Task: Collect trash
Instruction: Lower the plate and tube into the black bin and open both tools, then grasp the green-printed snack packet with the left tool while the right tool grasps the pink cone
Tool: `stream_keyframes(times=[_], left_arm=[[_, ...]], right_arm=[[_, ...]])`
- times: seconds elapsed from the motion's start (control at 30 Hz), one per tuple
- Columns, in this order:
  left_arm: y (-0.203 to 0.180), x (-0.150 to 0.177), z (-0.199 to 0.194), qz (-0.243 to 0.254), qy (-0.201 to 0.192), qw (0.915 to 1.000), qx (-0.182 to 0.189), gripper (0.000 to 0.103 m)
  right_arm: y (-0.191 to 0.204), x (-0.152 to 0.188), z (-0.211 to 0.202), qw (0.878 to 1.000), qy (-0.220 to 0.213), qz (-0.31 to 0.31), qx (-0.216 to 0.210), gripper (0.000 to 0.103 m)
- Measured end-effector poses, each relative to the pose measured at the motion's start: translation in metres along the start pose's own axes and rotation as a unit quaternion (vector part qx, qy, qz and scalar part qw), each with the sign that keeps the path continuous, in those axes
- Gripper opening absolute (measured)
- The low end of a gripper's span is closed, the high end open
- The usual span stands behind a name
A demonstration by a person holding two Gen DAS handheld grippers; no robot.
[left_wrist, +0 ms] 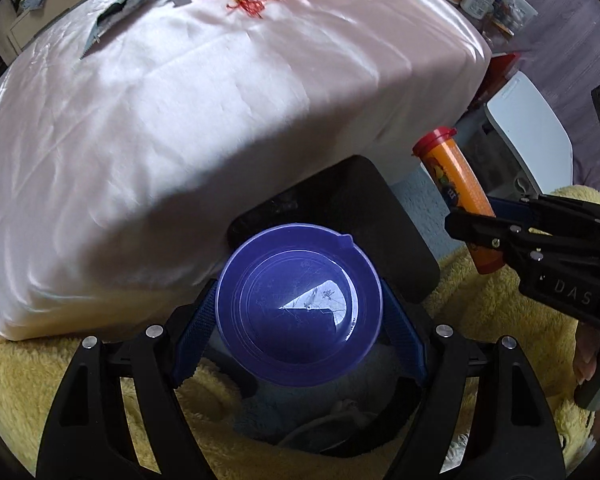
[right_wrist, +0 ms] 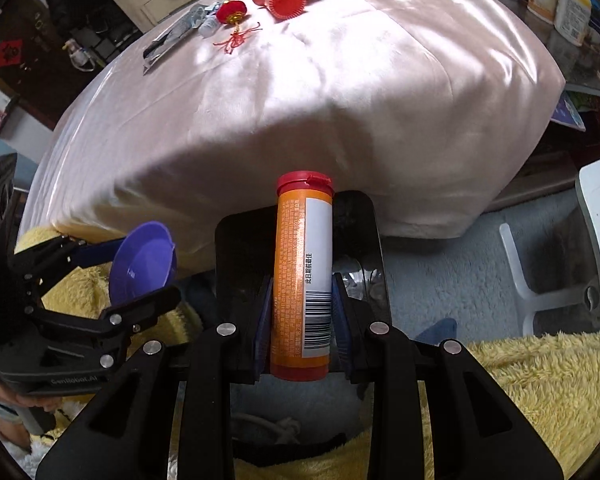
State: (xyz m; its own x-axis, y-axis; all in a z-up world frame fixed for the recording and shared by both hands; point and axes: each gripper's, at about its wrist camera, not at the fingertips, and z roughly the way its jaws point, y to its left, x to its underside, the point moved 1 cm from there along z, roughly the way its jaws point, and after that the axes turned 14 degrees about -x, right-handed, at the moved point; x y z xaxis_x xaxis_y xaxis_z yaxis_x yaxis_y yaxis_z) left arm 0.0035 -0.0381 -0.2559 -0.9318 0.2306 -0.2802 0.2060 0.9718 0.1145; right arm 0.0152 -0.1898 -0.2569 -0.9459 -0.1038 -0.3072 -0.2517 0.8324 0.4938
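Left wrist view: left gripper (left_wrist: 298, 312) pinches a purple plastic lid (left_wrist: 299, 304) across its rim, both blue pads (left_wrist: 404, 338) pressing its edges. Lid is held flat-on to the camera, over the near edge of a black bin (left_wrist: 384, 216) that stands against the draped table. Right gripper (left_wrist: 470, 220) enters from the right, carrying an orange tube (left_wrist: 454, 178) tilted, red cap up.

Right wrist view: right gripper (right_wrist: 300, 316) is clamped on the orange tube (right_wrist: 302, 272) near its lower end; the tube runs lengthwise between the fingers, red cap pointing away, barcode label facing the camera. Tube is held above the black bin (right_wrist: 236, 248). Left gripper (right_wrist: 132, 264) with the purple lid (right_wrist: 144, 260) sits just beside, to the left.

Pink satin tablecloth (right_wrist: 320, 80) covers the table. At its far end lie a red lantern charm (right_wrist: 231, 12), a red fluted paper cup (right_wrist: 287, 2) and a foil wrapper (right_wrist: 168, 40), well apart from both grippers. Yellow fleece (right_wrist: 540, 380) fills the foreground.
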Motion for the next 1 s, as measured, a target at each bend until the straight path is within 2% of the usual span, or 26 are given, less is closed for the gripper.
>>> stream_keyframes(times=[0.3,0.4,0.43,0.63,1.0], left_arm=[[-0.014,0.006,0.018,0.022,0.034,0.9988,0.027,0.075],[-0.014,0.007,0.019,0.021,0.036,0.9988,0.026,0.077],[-0.012,0.006,0.019,0.019,0.035,0.9989,0.025,0.082],[-0.005,0.004,0.013,0.011,0.026,0.9994,0.017,0.092],[0.031,-0.019,-0.019,-0.023,-0.022,0.9995,-0.001,0.093]], right_arm=[[0.004,-0.004,0.010,1.000,0.007,0.012,-0.010,0.031],[0.004,-0.007,0.009,1.000,0.003,0.013,-0.006,0.040],[0.005,-0.007,0.008,1.000,0.001,0.014,-0.005,0.044],[0.001,-0.014,0.002,1.000,-0.009,0.024,-0.001,0.051],[-0.001,-0.042,-0.028,0.998,-0.061,0.022,-0.005,0.056]])
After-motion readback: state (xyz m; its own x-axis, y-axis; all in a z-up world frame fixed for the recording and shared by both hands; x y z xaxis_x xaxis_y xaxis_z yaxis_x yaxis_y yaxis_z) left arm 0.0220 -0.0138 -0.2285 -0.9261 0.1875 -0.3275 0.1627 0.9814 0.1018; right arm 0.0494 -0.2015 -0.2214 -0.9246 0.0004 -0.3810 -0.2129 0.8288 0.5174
